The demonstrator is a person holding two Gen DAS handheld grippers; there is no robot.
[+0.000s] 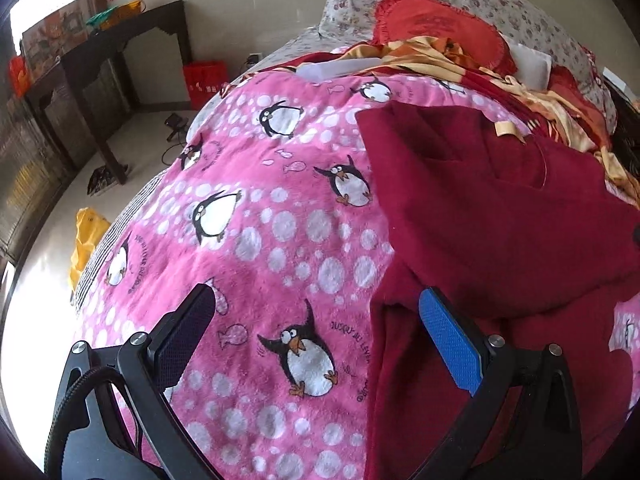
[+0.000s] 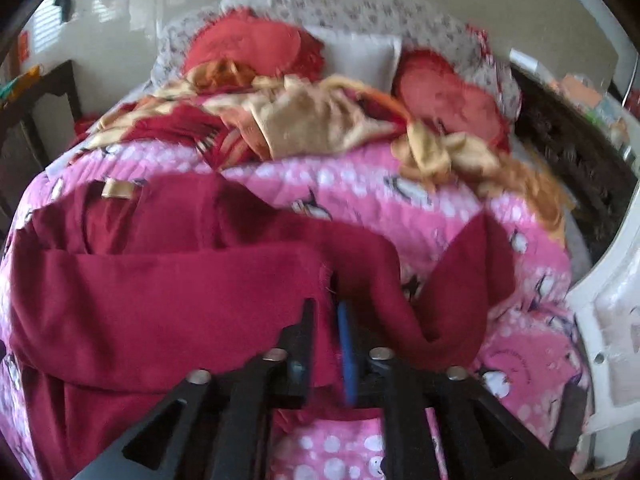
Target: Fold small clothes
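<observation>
A dark red knitted garment [image 1: 500,232] lies on the pink penguin blanket [image 1: 260,240], with one sleeve folded across its body [image 2: 160,292]. My left gripper [image 1: 316,300] hangs open above the garment's left edge. Its blue pad [image 1: 448,340] is over the red cloth and its black finger [image 1: 192,328] over the blanket, with nothing held. In the blurred right wrist view my right gripper [image 2: 326,316] sits at the folded sleeve's cuff end [image 2: 320,276]. A narrow gap shows between its fingers, and the pads do not appear to press the cloth.
Crumpled red and gold bedding [image 2: 312,124], red cushions [image 1: 436,28] and floral pillows [image 1: 500,4] fill the head of the bed. A dark table [image 1: 120,40], a red crate [image 1: 206,82] and a yellow bag [image 1: 86,240] are on the left. A white frame [image 2: 608,320] borders the right.
</observation>
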